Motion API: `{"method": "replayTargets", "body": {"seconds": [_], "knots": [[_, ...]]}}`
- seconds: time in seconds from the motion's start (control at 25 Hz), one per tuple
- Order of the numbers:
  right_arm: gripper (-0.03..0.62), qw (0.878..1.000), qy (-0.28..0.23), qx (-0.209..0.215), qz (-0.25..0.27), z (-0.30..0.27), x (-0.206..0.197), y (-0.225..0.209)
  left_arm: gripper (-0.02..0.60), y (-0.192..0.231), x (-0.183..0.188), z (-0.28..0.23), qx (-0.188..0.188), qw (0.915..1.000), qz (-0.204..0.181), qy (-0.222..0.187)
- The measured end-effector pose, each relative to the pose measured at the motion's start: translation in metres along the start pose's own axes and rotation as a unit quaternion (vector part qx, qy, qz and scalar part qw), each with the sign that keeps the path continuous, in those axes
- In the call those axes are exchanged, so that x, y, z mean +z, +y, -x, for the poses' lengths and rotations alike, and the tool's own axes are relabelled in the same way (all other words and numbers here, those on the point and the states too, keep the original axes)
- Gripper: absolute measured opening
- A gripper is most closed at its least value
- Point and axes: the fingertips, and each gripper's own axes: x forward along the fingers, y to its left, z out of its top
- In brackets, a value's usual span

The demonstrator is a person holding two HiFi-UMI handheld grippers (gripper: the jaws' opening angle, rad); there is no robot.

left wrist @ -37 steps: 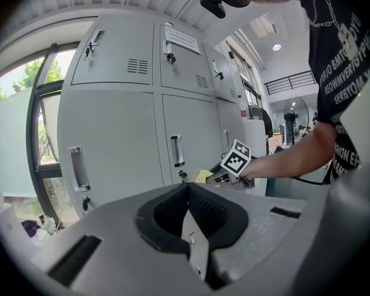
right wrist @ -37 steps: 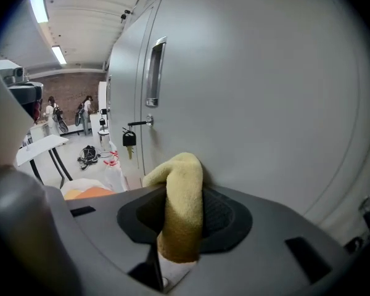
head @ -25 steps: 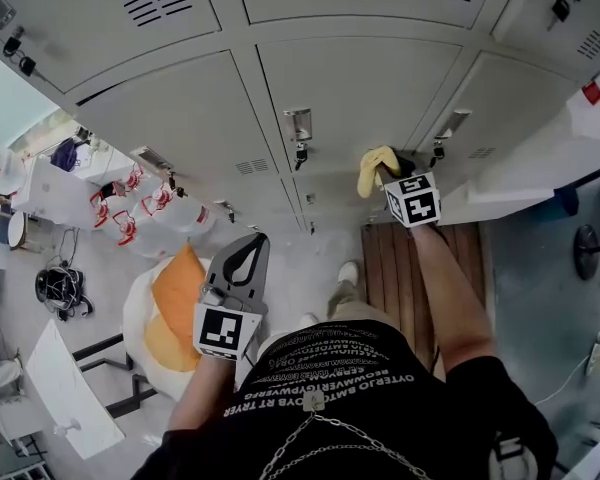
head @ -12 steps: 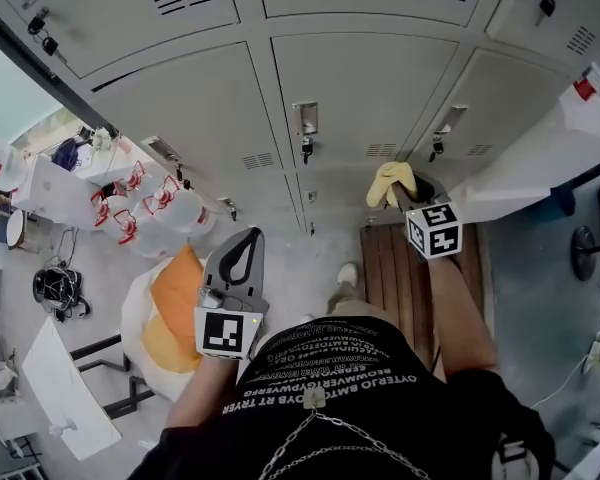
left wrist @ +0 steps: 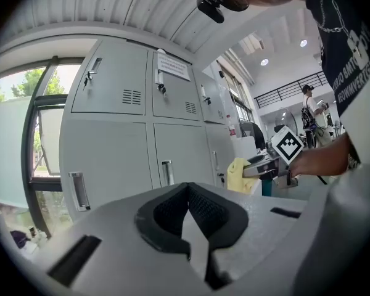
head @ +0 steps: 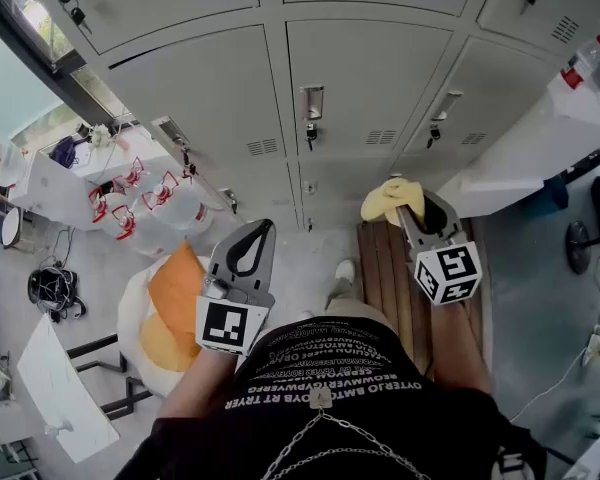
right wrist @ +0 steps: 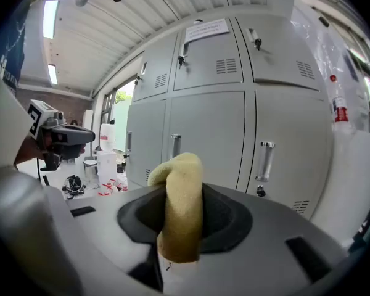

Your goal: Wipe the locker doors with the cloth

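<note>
Right now the right gripper (head: 412, 208) is clamped on the yellow cloth (head: 388, 199). In the right gripper view the cloth's folded bulk bulges up out of the jaws and hangs a little below them. In the head view, cloth and gripper sit at about 4 o'clock from the picture's middle, over a strip of brown wooden slats (head: 382, 268). The cloth points toward 12 o'clock at the grey locker doors (head: 365, 78) but is apart from them. The left gripper (head: 261, 232) lies at about 7 o'clock. Its jaws are pressed together with nothing between them, as the left gripper view shows, and it also points at the lockers without touching. At 9 o'clock of that gripper an orange-and-white bundle (head: 170, 303) lies on the floor. The door straight ahead carries a metal handle (head: 311, 101).
</note>
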Motion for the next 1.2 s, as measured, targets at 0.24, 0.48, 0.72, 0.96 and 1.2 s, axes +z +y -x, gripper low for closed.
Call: {"method": "replayTargets", "body": {"seconds": [0.24,0.48,0.72,0.96,1.2], "knots": [[0.114,0.999,-0.044,-0.013,0.011,0.042,0.031,0.018,0.006,-0.003,0.014,0.026,-0.005,0.9999,-0.005,-0.013],[0.114,0.998,-0.047,-0.021,0.023,0.061,0.033,0.027,0.006,-0.007,0.015,0.043,-0.008,0.9999,-0.009,-0.012],[0.114,0.998,-0.053,-0.022,0.024,0.071,0.039,0.037,0.006,-0.011,0.018,0.051,-0.019,0.9997,0.0,-0.017],[0.114,0.998,-0.056,-0.017,0.027,0.084,0.046,0.05,0.006,-0.023,0.018,0.055,-0.037,0.9989,0.01,-0.027],[0.114,0.997,-0.055,-0.009,0.046,0.082,0.052,0.056,0.006,-0.023,0.012,0.049,-0.032,0.999,0.019,-0.024]]}}
